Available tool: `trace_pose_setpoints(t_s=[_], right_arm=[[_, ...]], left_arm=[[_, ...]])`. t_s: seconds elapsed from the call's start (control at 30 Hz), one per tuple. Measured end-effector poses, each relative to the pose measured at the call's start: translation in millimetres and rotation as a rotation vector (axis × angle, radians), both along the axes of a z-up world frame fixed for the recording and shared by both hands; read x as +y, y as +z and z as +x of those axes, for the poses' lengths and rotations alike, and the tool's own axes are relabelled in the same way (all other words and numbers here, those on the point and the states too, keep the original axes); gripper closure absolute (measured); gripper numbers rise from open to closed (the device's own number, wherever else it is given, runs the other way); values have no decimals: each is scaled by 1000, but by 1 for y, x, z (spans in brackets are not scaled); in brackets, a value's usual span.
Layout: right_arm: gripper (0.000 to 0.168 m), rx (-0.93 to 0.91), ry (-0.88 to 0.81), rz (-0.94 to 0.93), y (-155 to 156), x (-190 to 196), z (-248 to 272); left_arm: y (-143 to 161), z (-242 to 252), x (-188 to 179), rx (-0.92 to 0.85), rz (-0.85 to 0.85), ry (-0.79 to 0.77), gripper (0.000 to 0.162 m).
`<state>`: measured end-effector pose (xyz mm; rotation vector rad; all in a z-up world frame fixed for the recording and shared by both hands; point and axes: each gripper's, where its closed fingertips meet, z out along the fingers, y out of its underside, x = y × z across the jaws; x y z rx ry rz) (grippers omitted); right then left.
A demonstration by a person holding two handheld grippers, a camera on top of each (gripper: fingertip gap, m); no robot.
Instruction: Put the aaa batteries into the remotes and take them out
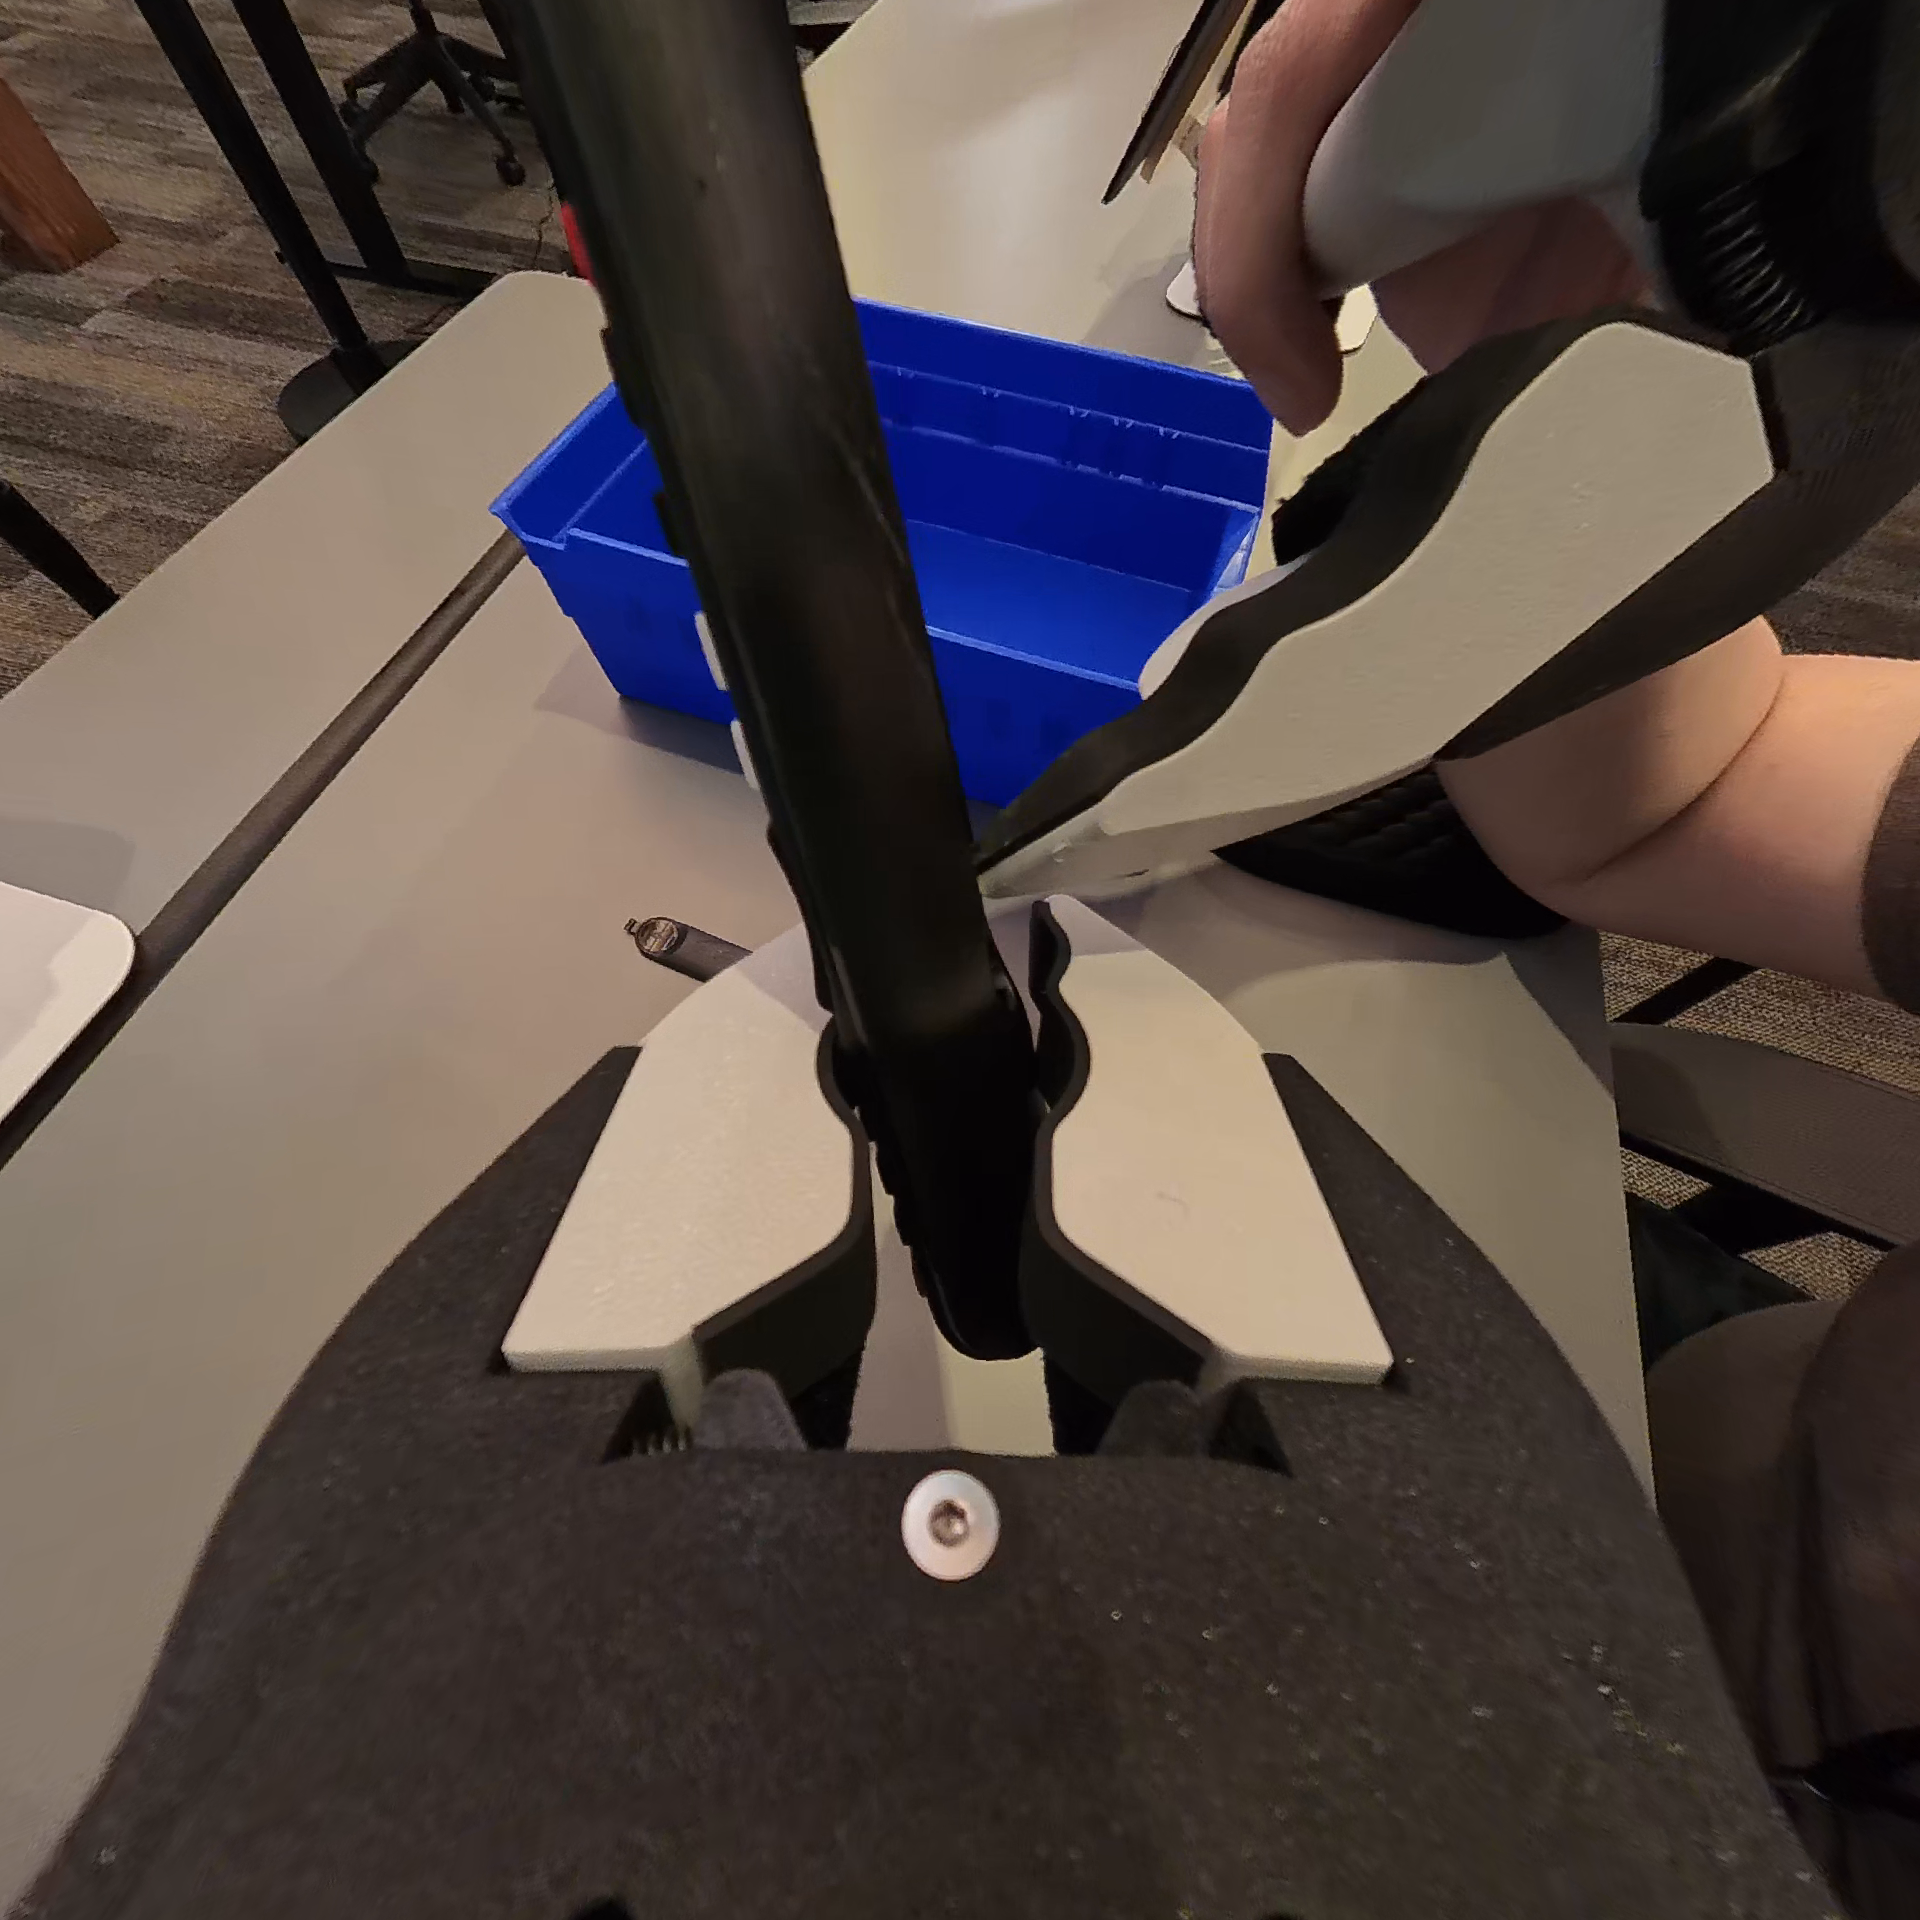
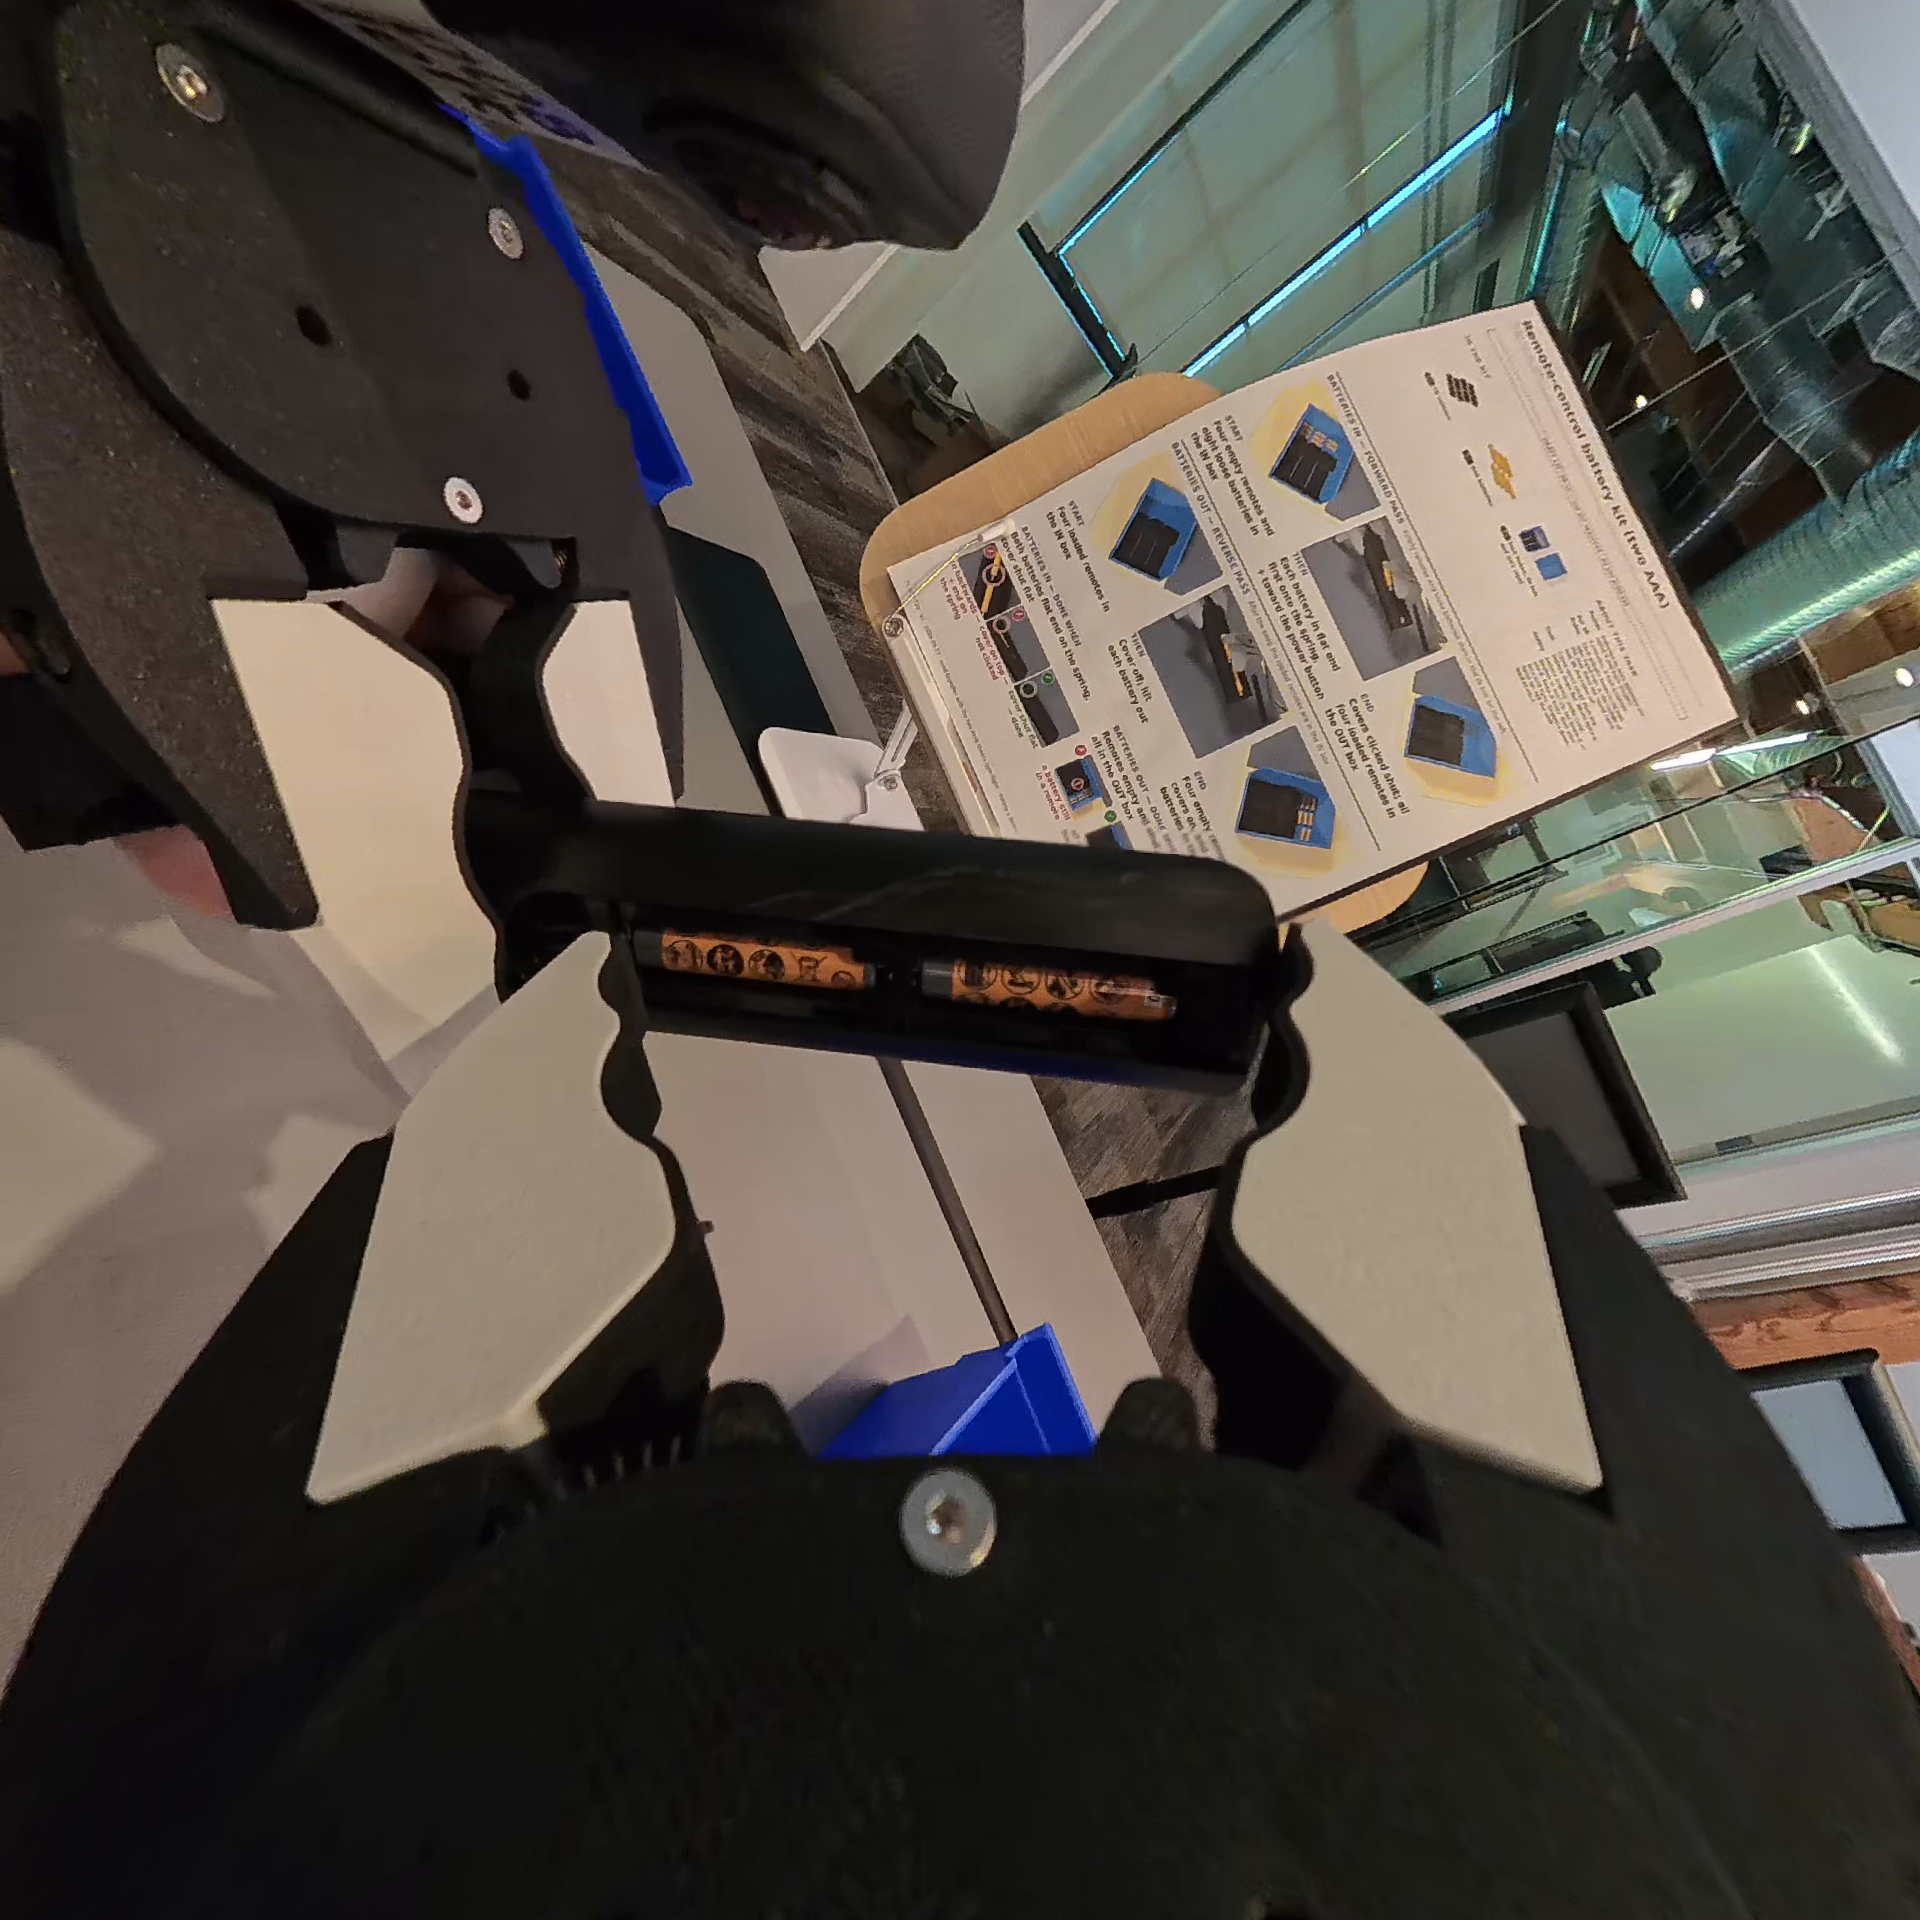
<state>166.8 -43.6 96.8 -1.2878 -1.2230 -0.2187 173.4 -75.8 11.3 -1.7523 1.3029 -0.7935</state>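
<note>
A black remote (image 1: 769,468) is held upright in my left gripper (image 1: 935,997), which is shut on its lower end. In the right wrist view the remote (image 2: 883,862) lies crosswise with its battery bay uncovered. Two orange-and-black AAA batteries (image 2: 758,961) (image 2: 1049,987) sit end to end inside. My right gripper (image 2: 940,966) is open wide, with its fingertips at the two ends of the bay. In the left wrist view the right gripper (image 1: 1018,862) comes in from the right, tips at the remote. A loose dark battery (image 1: 675,940) lies on the grey table.
A blue bin (image 1: 1039,582) stands on the table (image 1: 312,935) behind the remote; it also shows in the right wrist view (image 2: 977,1403). A printed sheet on a wooden board (image 2: 1299,623) stands beyond. A person's hand (image 1: 1299,260) holds the right gripper. A white tray corner (image 1: 52,966) is at the left.
</note>
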Motion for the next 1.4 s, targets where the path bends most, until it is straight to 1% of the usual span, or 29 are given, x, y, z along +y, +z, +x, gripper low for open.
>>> trace_pose_setpoints(t_s=[0.13, 0.37, 0.63, 0.73, 0.83, 0.9, 1.03, 1.1, 1.13, 1.2, 1.3, 1.33, 1.4], right_arm=[[53, -7, -5, 7, 1, -1, 0], [57, 7, -7, -4, 2, 0, 2], [55, 19, 8, -7, 1, 1, 0], [54, 32, 38, -31, 1, -2, 0], [54, 47, 79, -82, -2, -5, 0], [55, 50, 97, -111, -5, -4, 1], [56, 52, 110, -148, -10, 0, 3], [60, 64, 109, -153, -9, 1, 5], [64, 86, 114, -161, -6, 1, 5], [64, 166, 117, -200, 1, 3, 7], [64, 343, 143, -265, 15, 9, 16], [64, 411, 167, -328, 17, 10, 18], [65, 551, 270, -513, 16, 7, 13]], left_arm=[[1, 0, -1, -17, -28, -10, 134], [3, -1, 0, -24, -26, -3, 135], [2, -1, -1, -23, -42, -20, 134], [3, 0, -10, -52, -123, -83, 134], [5, 3, -25, -119, -294, -200, 134], [5, 3, -29, -147, -370, -249, 134], [2, 2, -28, -148, -416, -269, 134], [2, 0, -27, -142, -425, -272, 134], [2, 0, -25, -146, -422, -268, 134], [6, -3, -25, -159, -418, -275, 135], [10, -8, -24, -156, -407, -278, 135], [11, -10, -25, -155, -408, -284, 135], [12, -12, -29, -142, -408, -308, 135]])
